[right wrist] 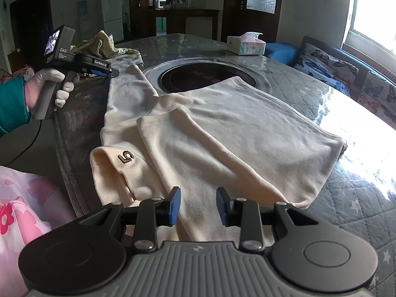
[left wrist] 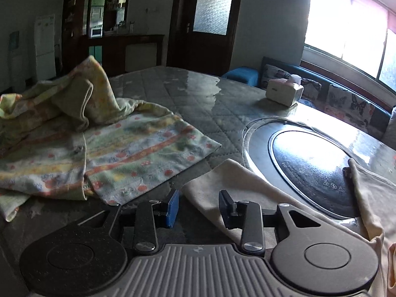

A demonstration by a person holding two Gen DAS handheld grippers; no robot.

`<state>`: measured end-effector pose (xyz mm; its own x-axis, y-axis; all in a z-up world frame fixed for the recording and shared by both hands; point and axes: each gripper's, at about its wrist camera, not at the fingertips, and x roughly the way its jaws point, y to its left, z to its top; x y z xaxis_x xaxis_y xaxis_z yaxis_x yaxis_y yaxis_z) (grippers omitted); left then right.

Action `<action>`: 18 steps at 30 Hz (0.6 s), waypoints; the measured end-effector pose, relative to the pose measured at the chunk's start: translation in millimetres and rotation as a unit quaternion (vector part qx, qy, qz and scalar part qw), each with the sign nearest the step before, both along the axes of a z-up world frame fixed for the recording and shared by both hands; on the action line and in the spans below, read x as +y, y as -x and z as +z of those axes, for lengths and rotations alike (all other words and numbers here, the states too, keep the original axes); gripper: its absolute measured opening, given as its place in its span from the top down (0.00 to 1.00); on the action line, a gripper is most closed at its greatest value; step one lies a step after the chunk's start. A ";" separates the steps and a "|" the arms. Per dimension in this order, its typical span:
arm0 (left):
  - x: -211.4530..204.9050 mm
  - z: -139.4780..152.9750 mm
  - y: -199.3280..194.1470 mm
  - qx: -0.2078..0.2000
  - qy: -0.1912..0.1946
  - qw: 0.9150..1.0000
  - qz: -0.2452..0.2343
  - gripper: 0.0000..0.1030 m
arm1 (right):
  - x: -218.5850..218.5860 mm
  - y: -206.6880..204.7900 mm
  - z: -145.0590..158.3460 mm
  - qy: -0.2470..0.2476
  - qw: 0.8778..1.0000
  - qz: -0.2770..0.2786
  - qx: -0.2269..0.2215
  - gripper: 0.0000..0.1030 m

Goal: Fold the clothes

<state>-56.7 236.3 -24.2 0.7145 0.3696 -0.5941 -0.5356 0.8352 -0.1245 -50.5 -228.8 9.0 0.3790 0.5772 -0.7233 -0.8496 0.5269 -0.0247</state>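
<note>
Under the right tongs (right wrist: 198,206), jaws wide, lies a cream shirt (right wrist: 222,133). Only the left view shows the patterned blanket (left wrist: 104,153) beyond the left tongs (left wrist: 199,206), also wide.

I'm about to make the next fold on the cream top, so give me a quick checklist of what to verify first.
1. Left tongs open, holding nothing: ok.
2. Right tongs open, over the cloth: ok.
3. Cream knit top with the embroidered 5 lying flat: not ok, one sleeve is folded over and wrinkled.
4. Top clear of the round black inset hob: not ok, it overlaps the rim.
5. Striped floral towel apart from the top: ok.
6. White tissue box out of the way: ok.
</note>
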 end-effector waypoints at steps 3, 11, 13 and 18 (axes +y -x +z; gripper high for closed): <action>0.8 0.0 -2.5 -0.002 0.000 1.000 -0.002 0.68 | -0.9 0.6 0.0 -0.002 1.000 -0.002 0.000 0.69; 1.9 4.1 2.1 -0.031 0.018 0.999 -0.013 0.95 | -5.3 2.1 2.0 -0.010 1.000 -0.014 -0.004 0.69; -3.5 13.0 5.6 -0.050 0.028 0.998 -0.031 0.96 | -6.4 2.1 4.0 -0.016 1.000 -0.017 -0.006 0.69; -39.9 51.0 10.2 -0.105 0.037 0.987 -0.113 0.96 | -10.0 0.9 8.9 -0.030 0.999 -0.026 -0.012 0.69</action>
